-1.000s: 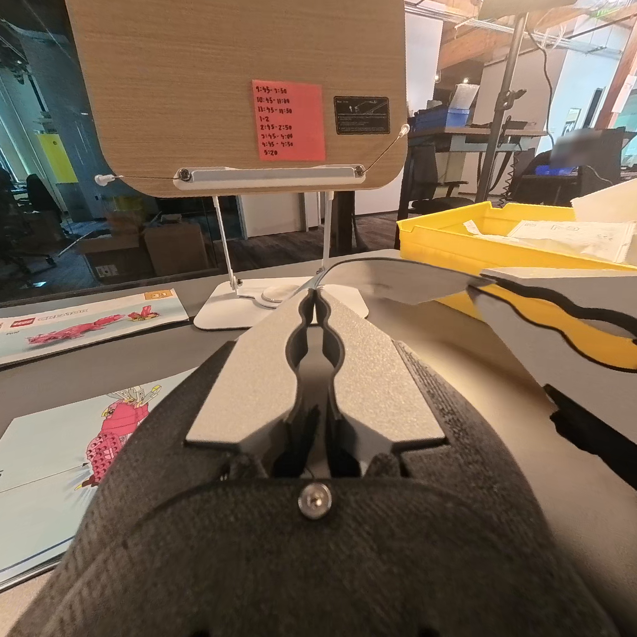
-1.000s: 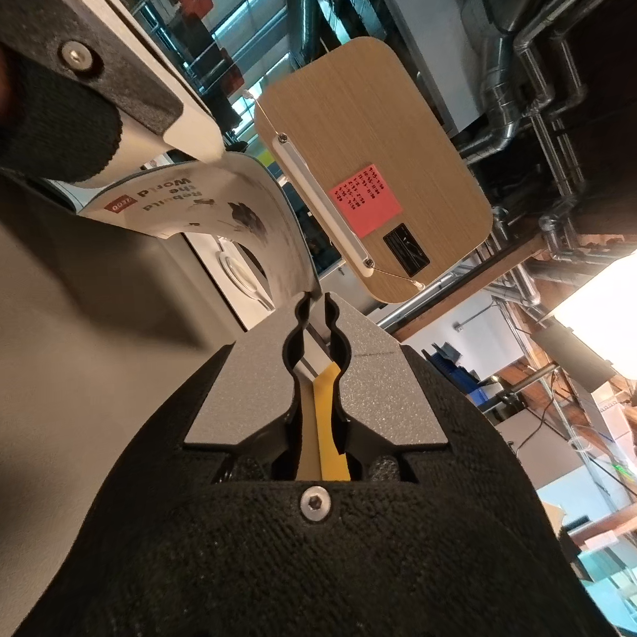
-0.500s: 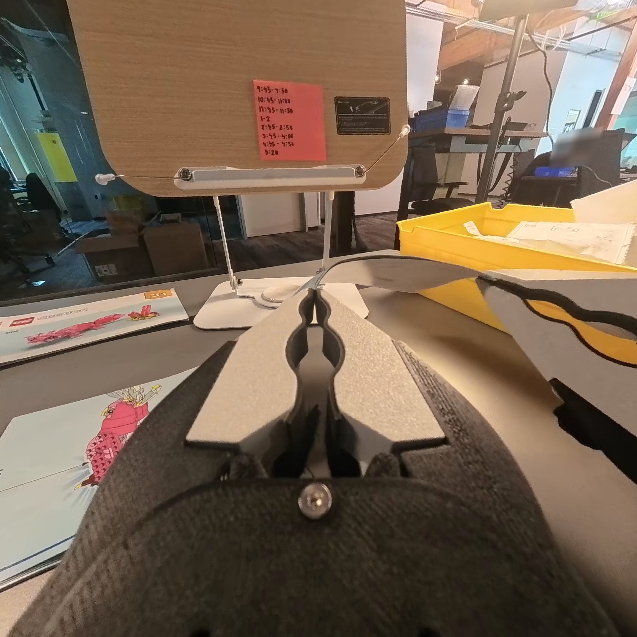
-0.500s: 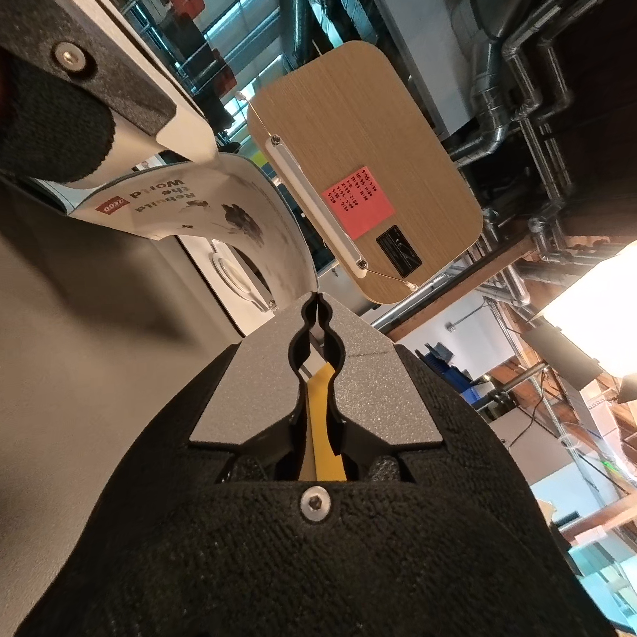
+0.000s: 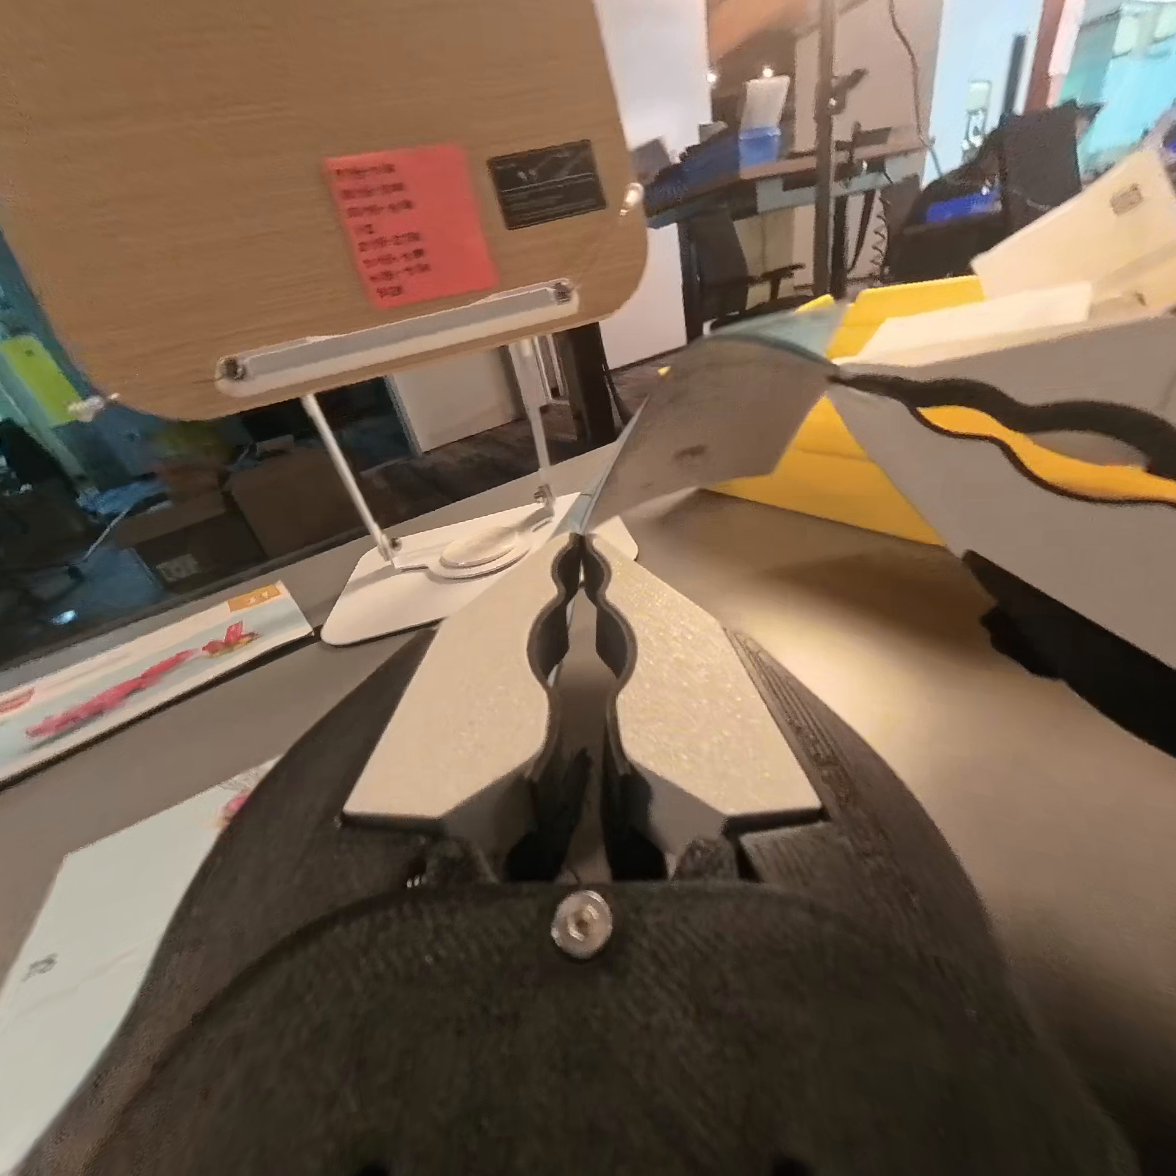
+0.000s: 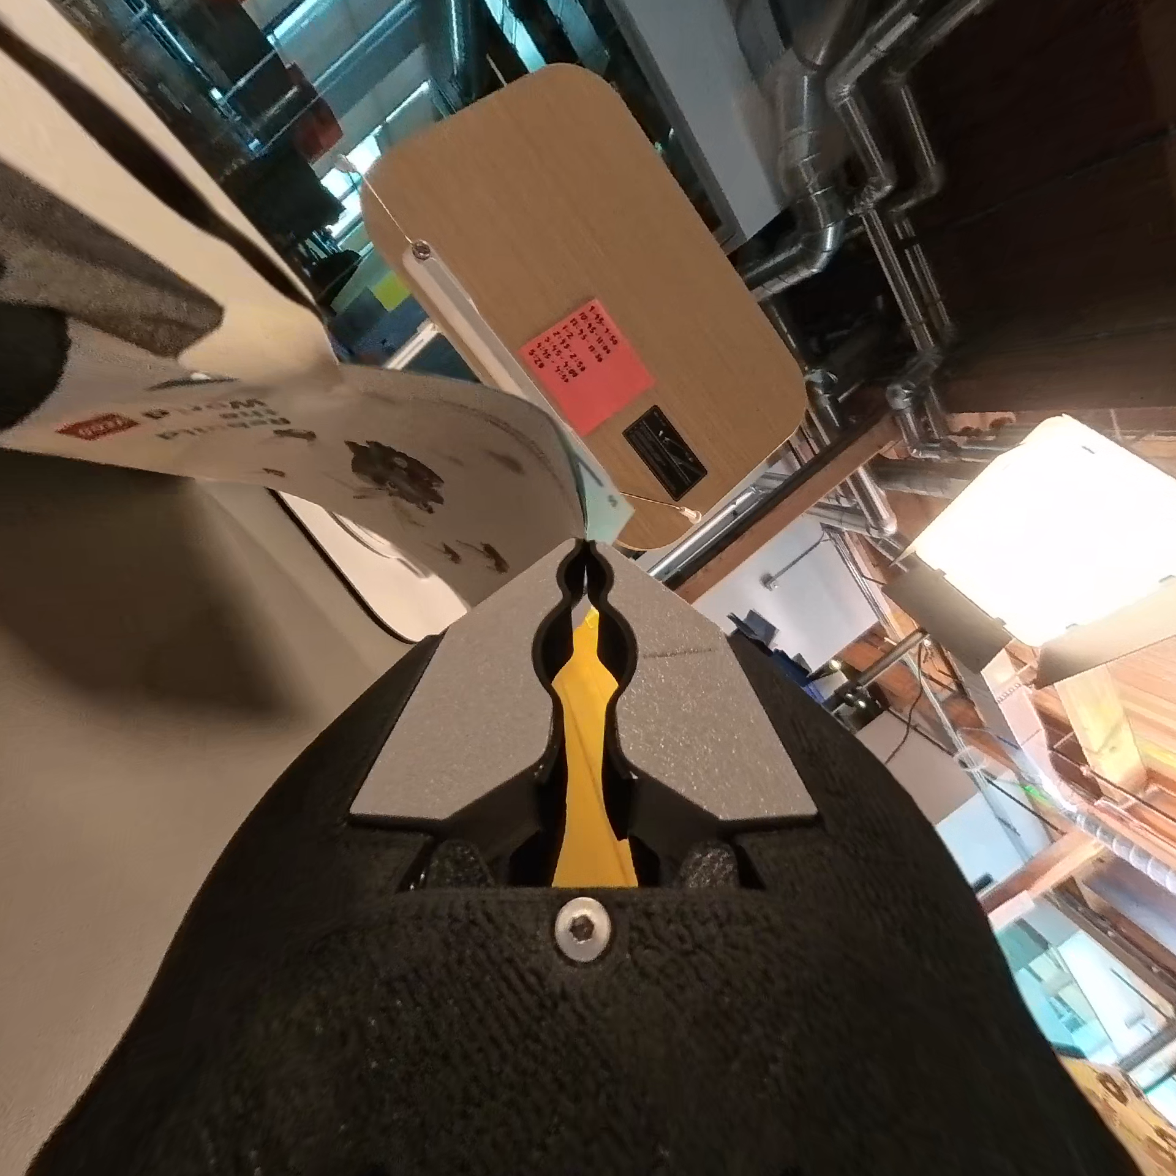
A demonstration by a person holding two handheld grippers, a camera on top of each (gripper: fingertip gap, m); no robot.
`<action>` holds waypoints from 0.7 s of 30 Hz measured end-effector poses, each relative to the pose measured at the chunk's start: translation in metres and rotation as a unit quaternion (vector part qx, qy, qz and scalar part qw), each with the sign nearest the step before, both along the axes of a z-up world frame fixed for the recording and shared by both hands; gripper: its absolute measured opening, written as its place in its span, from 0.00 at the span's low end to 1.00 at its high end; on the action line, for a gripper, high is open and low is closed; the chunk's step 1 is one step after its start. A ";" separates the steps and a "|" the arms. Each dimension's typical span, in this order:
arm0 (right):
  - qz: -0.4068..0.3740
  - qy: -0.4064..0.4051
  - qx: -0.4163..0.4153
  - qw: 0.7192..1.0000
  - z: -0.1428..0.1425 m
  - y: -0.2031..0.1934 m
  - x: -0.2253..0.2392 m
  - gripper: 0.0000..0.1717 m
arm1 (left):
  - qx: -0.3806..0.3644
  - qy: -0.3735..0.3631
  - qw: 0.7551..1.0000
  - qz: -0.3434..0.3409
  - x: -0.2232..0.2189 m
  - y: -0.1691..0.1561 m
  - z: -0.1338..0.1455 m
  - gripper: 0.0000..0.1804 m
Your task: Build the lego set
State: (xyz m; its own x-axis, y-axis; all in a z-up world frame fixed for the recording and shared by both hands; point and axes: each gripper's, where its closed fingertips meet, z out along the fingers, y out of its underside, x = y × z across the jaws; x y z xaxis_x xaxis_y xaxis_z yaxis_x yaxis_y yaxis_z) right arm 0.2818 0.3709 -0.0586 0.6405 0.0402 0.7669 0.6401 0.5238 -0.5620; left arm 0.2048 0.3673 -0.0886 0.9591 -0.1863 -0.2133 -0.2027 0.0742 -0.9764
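A thin instruction booklet hangs bent between my two grippers above the grey table (image 5: 827, 636). In the left wrist view its shaded underside (image 5: 713, 439) runs from my left gripper (image 5: 580, 541), shut on one edge, up to my right gripper (image 5: 835, 377), shut on the far corner. In the right wrist view the booklet's printed white cover (image 6: 394, 458) curves from my right gripper (image 6: 584, 544), shut on its corner, to the left gripper (image 6: 321, 356) at upper left. A wooden book stand (image 5: 305, 191) on a white base (image 5: 407, 592) stands just behind.
A pink sticky note (image 5: 410, 229) and a black label (image 5: 547, 183) are on the stand's board. A yellow bin (image 5: 891, 318) with papers stands at right. Two more printed booklets (image 5: 146, 662) lie on the table at left. Office desks and chairs are behind. The tips of one gripper are about 9 centimeters away from the tips of the other.
The right jaws closed fully on the booklet's corner. Both grippers then moved and tilted with the booklet, which now rises steeply from the left tips; the view is motion-blurred.
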 end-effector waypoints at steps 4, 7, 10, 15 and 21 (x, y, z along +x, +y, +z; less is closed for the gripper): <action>0.000 0.000 -0.001 1.000 0.000 0.000 0.000 0.00 | 0.002 0.058 0.998 -0.021 0.016 -0.002 -0.005 0.00; -0.001 0.000 -0.004 1.000 -0.001 0.001 0.000 0.00 | 0.003 0.083 0.996 -0.029 0.023 -0.003 -0.007 0.00; -0.001 0.002 -0.007 1.000 -0.001 0.001 0.001 0.00 | 0.002 0.089 0.995 -0.034 0.025 -0.004 -0.008 0.00; 0.002 0.003 -0.017 1.000 -0.004 0.003 0.000 0.00 | -0.001 0.086 0.996 -0.032 0.024 -0.004 -0.008 0.00; 0.025 0.041 -0.027 0.998 0.005 0.006 -0.007 0.00 | 0.002 0.057 0.998 0.005 0.010 -0.009 -0.004 0.00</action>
State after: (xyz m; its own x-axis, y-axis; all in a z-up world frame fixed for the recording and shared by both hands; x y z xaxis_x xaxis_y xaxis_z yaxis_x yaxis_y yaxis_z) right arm 0.2747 0.3765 -0.0533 0.6977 0.1131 0.7074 0.5642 0.5216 -0.6400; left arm 0.2150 0.3578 -0.0924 0.9301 -0.1763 -0.3221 -0.3134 0.0756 -0.9466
